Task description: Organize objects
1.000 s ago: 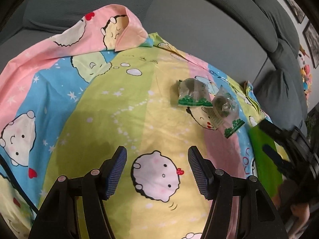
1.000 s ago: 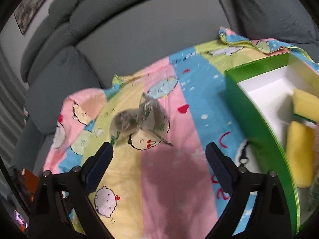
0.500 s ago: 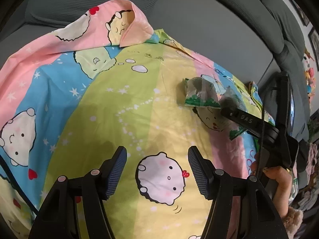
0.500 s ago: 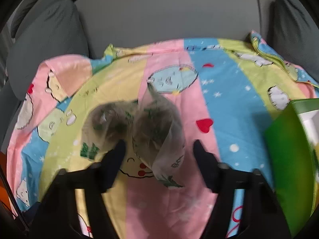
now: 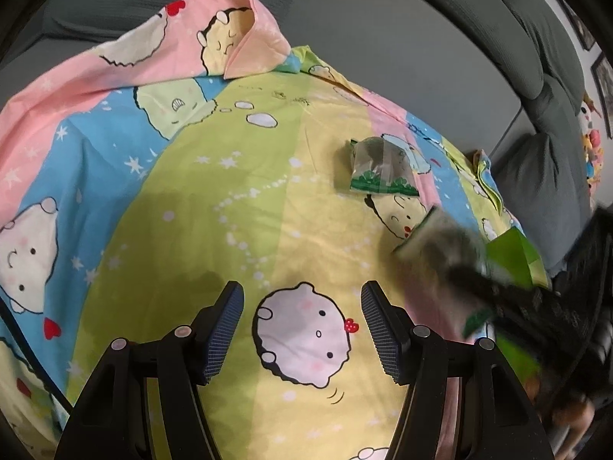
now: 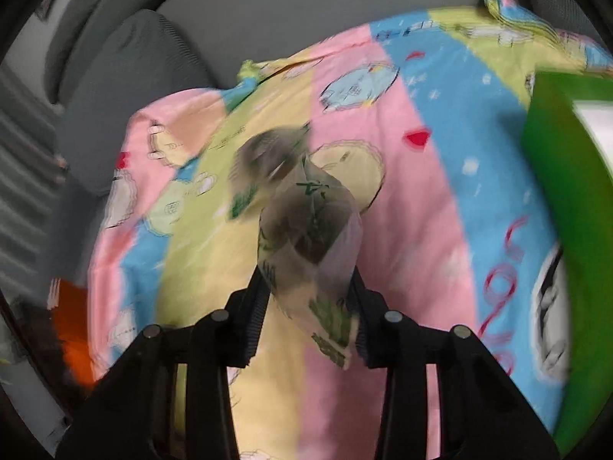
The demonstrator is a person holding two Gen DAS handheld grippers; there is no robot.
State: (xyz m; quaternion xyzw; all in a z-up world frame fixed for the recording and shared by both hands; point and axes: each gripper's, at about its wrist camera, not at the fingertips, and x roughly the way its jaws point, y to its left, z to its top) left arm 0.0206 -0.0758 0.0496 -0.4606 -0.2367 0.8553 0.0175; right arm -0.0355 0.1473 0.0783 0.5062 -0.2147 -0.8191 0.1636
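Pastel cartoon-print sheet (image 5: 268, 199) covers a grey sofa (image 5: 383, 38). The left gripper (image 5: 302, 329) hovers spread apart and empty; one clear packet (image 5: 383, 170) lies beyond it. Farther right, the right gripper (image 6: 308, 306) is closing on a second packet (image 6: 310, 222), clear of the sheet. A firm mid-pouch grip should carry it to the green box (image 6: 555, 191). Blur hides the pouch's contents; the box is cut off.

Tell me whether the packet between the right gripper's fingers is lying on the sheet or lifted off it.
Lifted. The packet stands up between the closing right gripper fingers, clear of the sheet.
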